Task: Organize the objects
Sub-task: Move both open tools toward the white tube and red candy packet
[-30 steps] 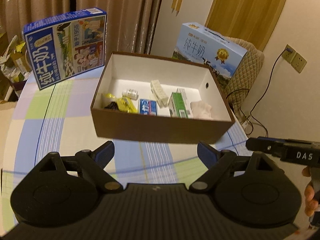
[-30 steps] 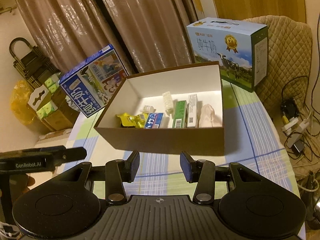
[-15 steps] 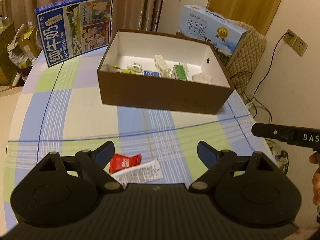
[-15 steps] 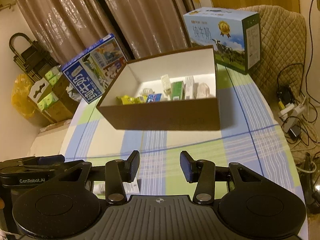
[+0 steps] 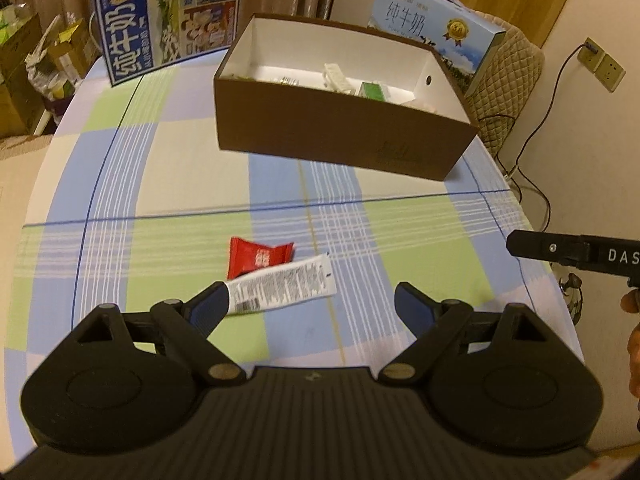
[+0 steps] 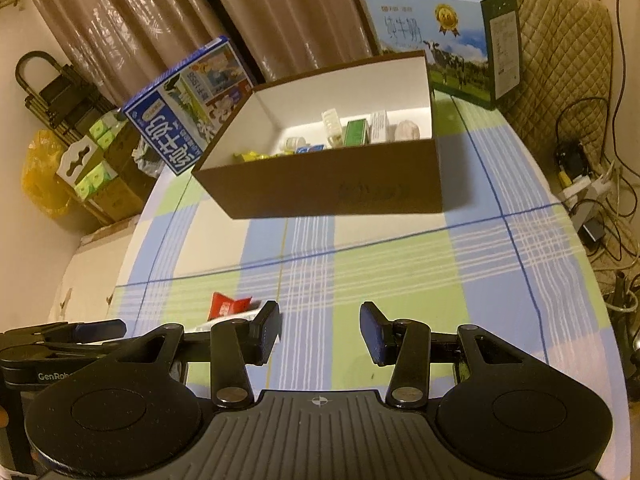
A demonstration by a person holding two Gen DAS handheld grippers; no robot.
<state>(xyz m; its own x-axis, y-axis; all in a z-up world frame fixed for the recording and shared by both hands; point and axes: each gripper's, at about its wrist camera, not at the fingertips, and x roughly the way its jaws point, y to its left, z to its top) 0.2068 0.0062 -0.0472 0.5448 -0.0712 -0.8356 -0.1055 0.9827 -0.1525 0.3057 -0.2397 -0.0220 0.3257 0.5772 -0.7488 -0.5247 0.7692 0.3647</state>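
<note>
Fingers of the left gripper [image 5: 312,306] stand wide apart at lower centre, gripping nothing. A white printed tube [image 5: 280,290] lies just above the left finger, touching a red foil sachet [image 5: 256,260] on the checked blue-green tablecloth [image 5: 420,264]. Right gripper [image 6: 320,332] also gapes, empty. Upper centre, the brown cardboard box [image 5: 336,136] holds small packets.

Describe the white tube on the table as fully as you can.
The tube is a flat, squeezed-looking white one, apparently soft plastic, with fine black print and a barcode near its left end. It lies flat on the checked tablecloth, crimped end pointing right and slightly up. Its upper edge touches or overlaps the red packet. The open left gripper hangs nearby, one finger covering its left end; contact is unclear.
</note>
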